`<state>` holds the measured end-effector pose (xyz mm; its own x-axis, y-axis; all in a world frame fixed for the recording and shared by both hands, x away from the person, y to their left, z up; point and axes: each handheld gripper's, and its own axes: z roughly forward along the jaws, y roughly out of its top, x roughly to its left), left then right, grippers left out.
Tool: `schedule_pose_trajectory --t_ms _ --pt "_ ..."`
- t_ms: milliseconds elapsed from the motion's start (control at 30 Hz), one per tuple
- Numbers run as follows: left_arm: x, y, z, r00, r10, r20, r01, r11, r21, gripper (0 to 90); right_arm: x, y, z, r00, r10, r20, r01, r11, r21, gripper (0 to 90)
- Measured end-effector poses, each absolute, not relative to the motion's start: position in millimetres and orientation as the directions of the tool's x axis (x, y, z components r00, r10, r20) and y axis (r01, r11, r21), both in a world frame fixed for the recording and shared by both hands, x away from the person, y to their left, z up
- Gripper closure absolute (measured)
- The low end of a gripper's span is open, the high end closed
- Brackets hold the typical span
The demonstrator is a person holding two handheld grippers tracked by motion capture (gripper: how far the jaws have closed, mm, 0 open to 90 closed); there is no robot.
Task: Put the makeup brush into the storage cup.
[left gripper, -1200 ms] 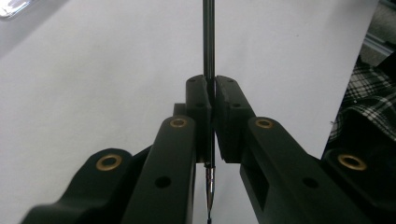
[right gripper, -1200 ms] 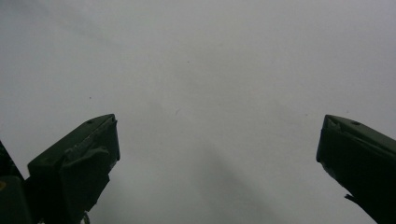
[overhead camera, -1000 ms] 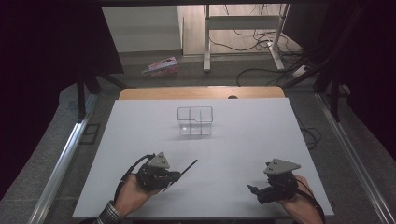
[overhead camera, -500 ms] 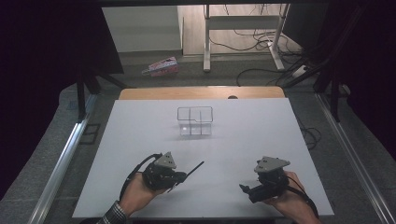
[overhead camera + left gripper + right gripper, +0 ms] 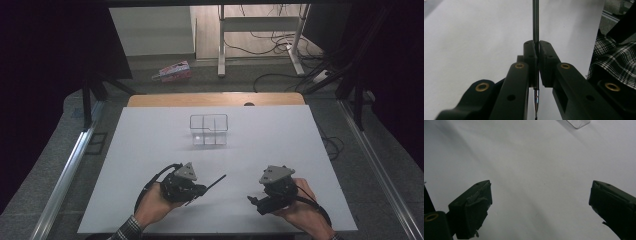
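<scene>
My left gripper lies low over the near left of the white table, shut on a thin dark pen that sticks out toward the right and far side. In the left gripper view the jaws clamp the pen, and its metal tip shows below the pads. My right gripper is at the near right, pointing left. Its jaws stand wide apart and have just been closing a little, with nothing but bare table between them.
A clear plastic box with a divider stands at the table's middle, far from both hands; its corner shows in the right gripper view. A checked sleeve is at the left gripper view's right edge. A pink carton and cables lie on the floor beyond.
The right hand has moved left toward the table's middle. The left hand has shifted a little right, still holding the pen.
</scene>
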<state>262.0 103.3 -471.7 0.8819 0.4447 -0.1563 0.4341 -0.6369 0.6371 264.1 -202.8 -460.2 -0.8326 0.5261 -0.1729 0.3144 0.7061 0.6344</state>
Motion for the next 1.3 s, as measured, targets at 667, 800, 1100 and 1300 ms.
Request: schedule_pose_trajectory --t_ms 667,800,1100,1300 --pt "268 82 -473 0.919 0.364 -0.148 0.377 -0.709 0.596 85.3 274 -169 -455 -0.889 0.411 -0.203 0.213 0.763 0.611 13.7" --pt "269 79 -474 0.919 0.361 -0.157 0.380 -0.711 0.591 85.3 273 -163 -456 -0.904 0.373 -0.207 0.186 0.782 0.595 17.9" --pt "271 70 -476 0.929 0.335 -0.160 0.364 -0.740 0.566 85.3 273 -152 -457 -0.928 0.285 -0.240 0.104 0.816 0.568 25.3" --pt "271 63 -475 0.933 0.327 -0.152 0.355 -0.753 0.555 85.3 270 -141 -458 -0.942 0.193 -0.274 0.015 0.842 0.539 33.8"
